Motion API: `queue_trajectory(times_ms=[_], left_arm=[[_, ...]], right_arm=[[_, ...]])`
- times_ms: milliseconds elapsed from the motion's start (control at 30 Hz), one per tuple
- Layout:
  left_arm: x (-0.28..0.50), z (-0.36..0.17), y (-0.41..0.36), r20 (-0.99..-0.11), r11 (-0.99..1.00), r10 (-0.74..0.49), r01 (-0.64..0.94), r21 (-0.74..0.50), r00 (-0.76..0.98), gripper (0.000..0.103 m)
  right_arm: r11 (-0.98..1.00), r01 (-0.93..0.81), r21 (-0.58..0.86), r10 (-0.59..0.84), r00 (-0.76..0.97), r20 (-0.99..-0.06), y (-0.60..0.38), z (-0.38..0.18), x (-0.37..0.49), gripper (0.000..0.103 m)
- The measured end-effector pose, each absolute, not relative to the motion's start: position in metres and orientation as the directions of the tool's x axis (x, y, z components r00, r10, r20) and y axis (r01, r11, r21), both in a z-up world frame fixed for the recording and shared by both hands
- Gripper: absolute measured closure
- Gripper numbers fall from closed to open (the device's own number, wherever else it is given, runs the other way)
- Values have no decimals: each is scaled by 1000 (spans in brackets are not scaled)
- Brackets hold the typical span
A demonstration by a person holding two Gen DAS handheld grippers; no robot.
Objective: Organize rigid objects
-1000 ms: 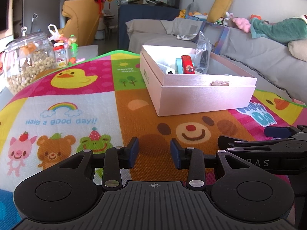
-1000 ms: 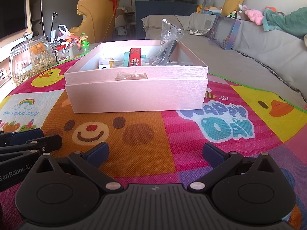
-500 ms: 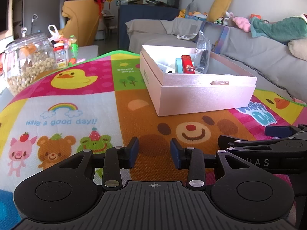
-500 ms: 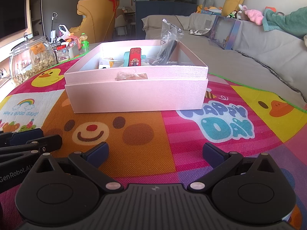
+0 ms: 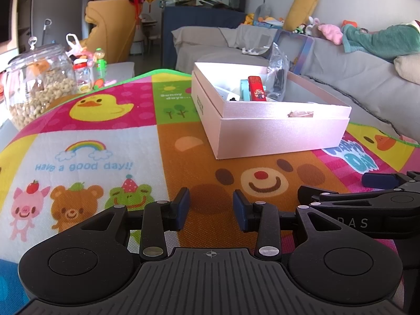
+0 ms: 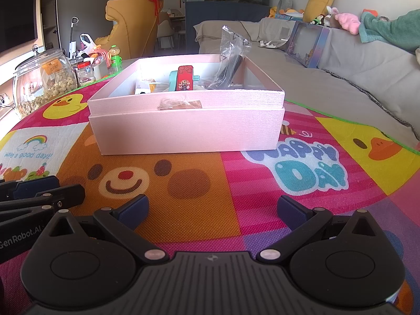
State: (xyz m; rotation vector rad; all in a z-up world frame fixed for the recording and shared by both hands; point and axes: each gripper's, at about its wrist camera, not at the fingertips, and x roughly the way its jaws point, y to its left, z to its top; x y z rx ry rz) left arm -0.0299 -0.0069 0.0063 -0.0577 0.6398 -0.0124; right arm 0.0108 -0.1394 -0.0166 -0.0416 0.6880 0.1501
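Nothing differs from the frames a second earlier: both grippers and every object sit where they did.

Seen from the left wrist, the left gripper [image 5: 211,210] hovers low over a colourful cartoon play mat [image 5: 92,141], its blue pads a narrow gap apart with nothing between them. At two o'clock from it, well apart, a pink box [image 5: 283,134] stands open on the mat. Inside stand a red case [image 5: 257,92] touching a teal object [image 5: 244,89], with a crumpled clear plastic bag [image 5: 278,71] leaning at the far right side. At ten o'clock, by the mat's edge, is a glass jar [image 5: 36,86] of nuts.

From the right wrist, the right gripper [image 6: 211,210] is spread wide and empty, with the pink box [image 6: 186,131] at twelve o'clock. The left gripper's tip [image 6: 36,191] shows at nine o'clock. A grey sofa [image 6: 354,73] lies at two o'clock.
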Motion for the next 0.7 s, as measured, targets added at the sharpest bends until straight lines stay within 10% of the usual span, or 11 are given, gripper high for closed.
queue_trajectory(times_ms=[700], left_arm=[[-29, 6, -7, -597, 999, -25, -6, -50, 802, 63]], right_arm=[[988, -152, 11, 124, 762, -635, -139, -17, 11, 0]])
